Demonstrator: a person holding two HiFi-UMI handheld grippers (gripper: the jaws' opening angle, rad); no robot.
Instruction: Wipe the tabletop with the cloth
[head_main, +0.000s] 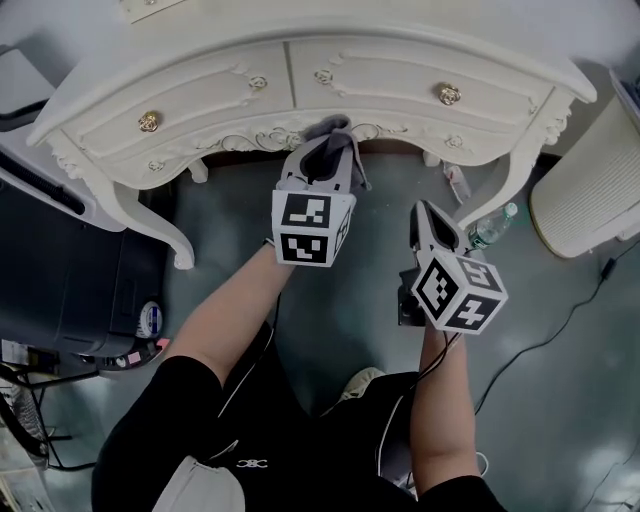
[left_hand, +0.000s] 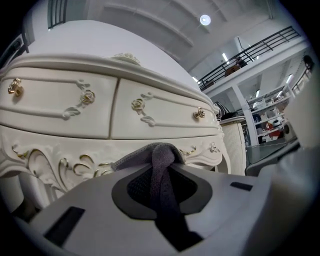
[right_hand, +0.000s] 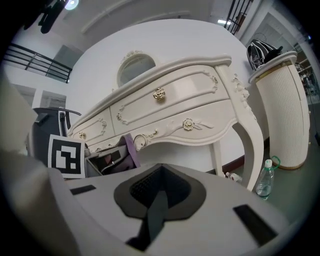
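A white ornate dressing table (head_main: 380, 85) with gold-knobbed drawers spans the top of the head view. My left gripper (head_main: 326, 152) is held just in front of its carved apron, below the tabletop, and is shut on a grey cloth (head_main: 332, 130). In the left gripper view the cloth (left_hand: 159, 155) bunches out between the closed jaws of that gripper (left_hand: 160, 167), facing the drawer fronts (left_hand: 150, 107). My right gripper (head_main: 432, 218) hangs lower and to the right, over the floor, shut with nothing in it (right_hand: 159, 196).
A water bottle (head_main: 492, 226) stands by the table's right leg (right_hand: 250, 145). Right of it sits a white ribbed bin (head_main: 590, 190). Black furniture (head_main: 60, 270) stands at the left. A cable (head_main: 540, 345) runs across the grey floor.
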